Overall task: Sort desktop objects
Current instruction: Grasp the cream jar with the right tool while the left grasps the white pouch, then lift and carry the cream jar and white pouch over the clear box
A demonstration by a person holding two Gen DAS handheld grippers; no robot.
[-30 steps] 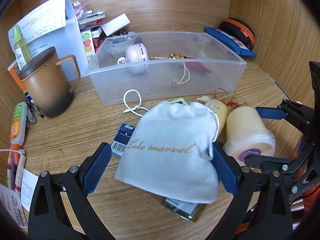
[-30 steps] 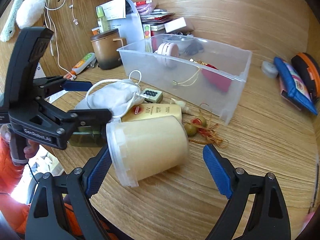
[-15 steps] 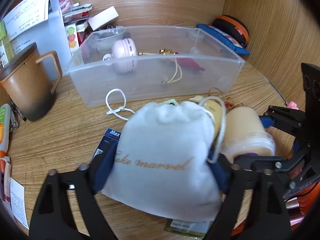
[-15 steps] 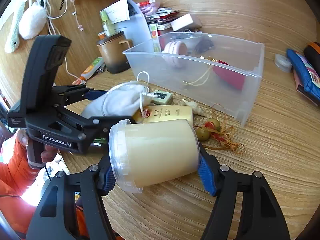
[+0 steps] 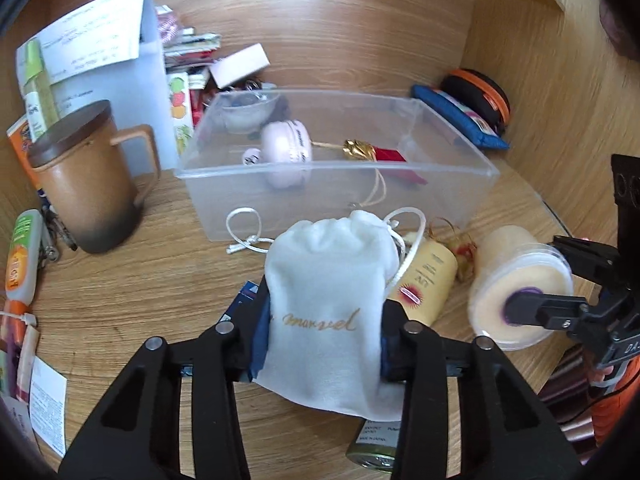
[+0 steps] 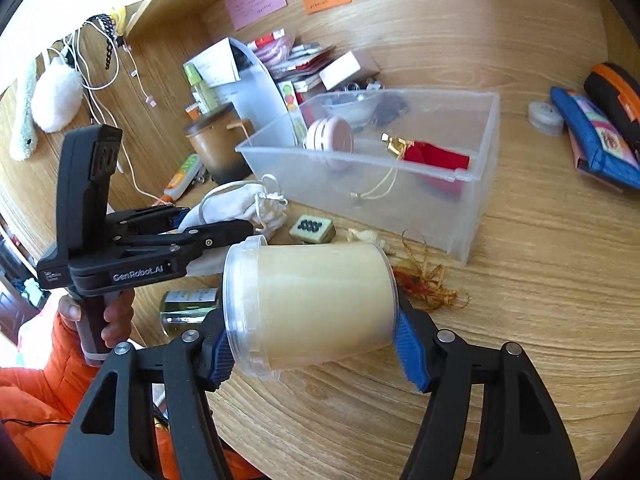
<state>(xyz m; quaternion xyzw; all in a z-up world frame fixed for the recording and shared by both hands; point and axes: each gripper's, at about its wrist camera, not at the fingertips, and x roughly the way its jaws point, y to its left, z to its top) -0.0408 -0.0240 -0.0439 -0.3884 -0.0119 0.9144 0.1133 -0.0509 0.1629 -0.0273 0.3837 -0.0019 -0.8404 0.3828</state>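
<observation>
Your left tool (image 5: pixel 324 344) is pinching the white cloth drawstring pouch with gold lettering (image 5: pixel 330 300); its blue pads are pressing into both sides of the fabric, the jaws having just been closing on it. The pouch is sitting squarely between the fingers, mouth pointing away from you toward the clear plastic storage bin (image 5: pixel 340 168), bottom edge hanging over the fingers' near side.

Your right tool (image 6: pixel 316 348) is gripping the cream-coloured, clear-lidded plastic tub (image 6: pixel 308 304) lying on its side across the jaws, lid end at the left pad, base at the right pad. Its jaws have been closing too and are now pressing on the tub.

The bin is standing on the wooden desk (image 6: pixel 520 320) just beyond both tools, already holding a pink round case (image 6: pixel 330 142) and a red tassel with gold cap (image 6: pixel 428 156). A yellow sunscreen tube (image 5: pixel 426 280) is lying between pouch and tub. A brown lidded mug (image 5: pixel 86 184) is standing left of the bin.
</observation>
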